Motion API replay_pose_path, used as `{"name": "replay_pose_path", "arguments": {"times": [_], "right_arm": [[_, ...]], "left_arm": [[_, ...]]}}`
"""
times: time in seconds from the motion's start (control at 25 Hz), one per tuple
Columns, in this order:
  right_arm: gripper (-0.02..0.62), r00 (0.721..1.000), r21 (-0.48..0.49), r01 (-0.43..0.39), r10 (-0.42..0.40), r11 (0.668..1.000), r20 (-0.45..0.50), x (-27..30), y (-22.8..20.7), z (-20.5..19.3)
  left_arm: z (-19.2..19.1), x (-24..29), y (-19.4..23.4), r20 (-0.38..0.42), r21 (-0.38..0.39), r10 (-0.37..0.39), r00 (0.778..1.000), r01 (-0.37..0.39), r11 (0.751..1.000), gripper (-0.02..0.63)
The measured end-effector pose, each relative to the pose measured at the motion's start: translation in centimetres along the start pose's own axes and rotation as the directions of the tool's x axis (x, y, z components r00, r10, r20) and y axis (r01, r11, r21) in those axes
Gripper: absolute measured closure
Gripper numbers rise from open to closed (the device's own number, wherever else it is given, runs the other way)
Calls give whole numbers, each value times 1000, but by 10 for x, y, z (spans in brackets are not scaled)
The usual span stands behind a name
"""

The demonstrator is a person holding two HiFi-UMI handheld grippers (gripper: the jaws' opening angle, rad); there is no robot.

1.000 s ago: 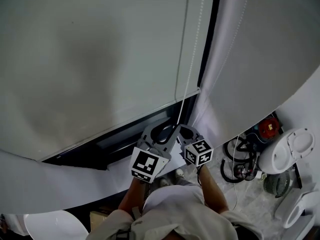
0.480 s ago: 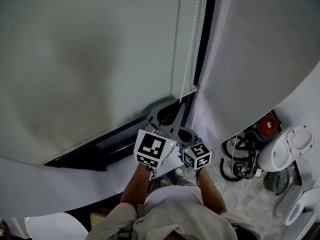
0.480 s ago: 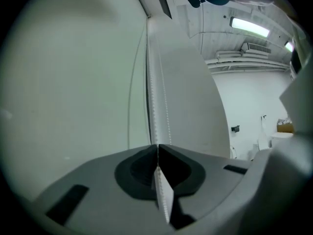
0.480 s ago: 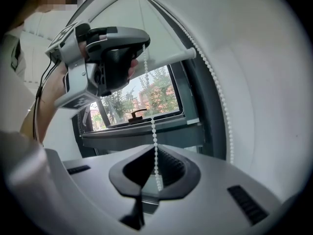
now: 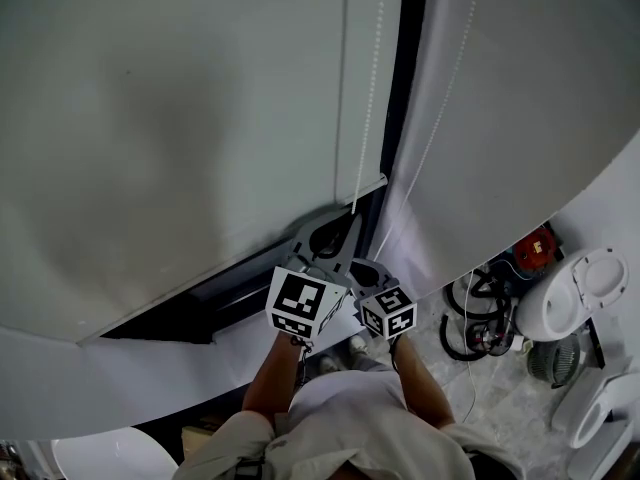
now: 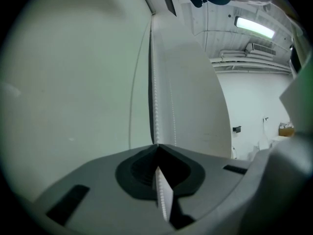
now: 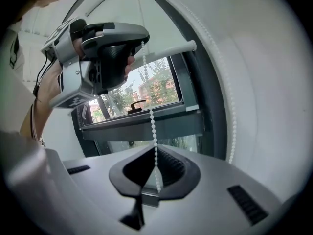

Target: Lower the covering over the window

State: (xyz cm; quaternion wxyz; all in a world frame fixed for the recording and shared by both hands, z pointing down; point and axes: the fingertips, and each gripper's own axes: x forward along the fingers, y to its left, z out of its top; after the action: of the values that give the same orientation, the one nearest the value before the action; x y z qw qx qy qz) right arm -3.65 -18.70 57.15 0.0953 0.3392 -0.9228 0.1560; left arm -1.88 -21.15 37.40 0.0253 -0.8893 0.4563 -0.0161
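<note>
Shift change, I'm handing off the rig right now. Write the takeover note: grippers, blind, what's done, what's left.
Left gripper: jaws have just closed on the bead chain, above the right one.
Right gripper: jaws shut on the same chain, lower down.
Blind: covers most of the window; its bottom bar hangs short of the window's lower edge, leaving a strip of glass bare.
Done: blind partly lowered, both grips set.
Left: probably pull the chain hand over hand until the bar reaches the bottom.
</note>
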Motion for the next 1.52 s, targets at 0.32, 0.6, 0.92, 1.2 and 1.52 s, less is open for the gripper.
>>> {"name": "replay_pose_path", "arguments": {"times": [0.32, 0.6, 0.92, 1.2, 1.52], "right_arm": [[588, 995, 20, -4, 6, 1000, -97, 13, -4, -47], [588, 988, 54, -10, 18, 999, -156, 15, -4, -66], [588, 971, 84, -3, 23, 996, -239, 19, -12, -105], [588, 955, 109, 16, 17, 994, -295, 22, -18, -135], [588, 935, 112, 26, 15, 993, -354, 25, -23, -163]], "left_arm": [[-51, -3, 4, -70, -45, 14, 997, -18, 999, 592], [-72, -3, 3, -127, -78, 16, 992, -26, 997, 592], [-112, 1, 1, -183, -106, 8, 983, -28, 994, 592], [-144, 3, 1, -236, -131, 4, 972, -36, 991, 592], [-177, 4, 2, -285, -156, 0, 958, -47, 987, 592]]}}
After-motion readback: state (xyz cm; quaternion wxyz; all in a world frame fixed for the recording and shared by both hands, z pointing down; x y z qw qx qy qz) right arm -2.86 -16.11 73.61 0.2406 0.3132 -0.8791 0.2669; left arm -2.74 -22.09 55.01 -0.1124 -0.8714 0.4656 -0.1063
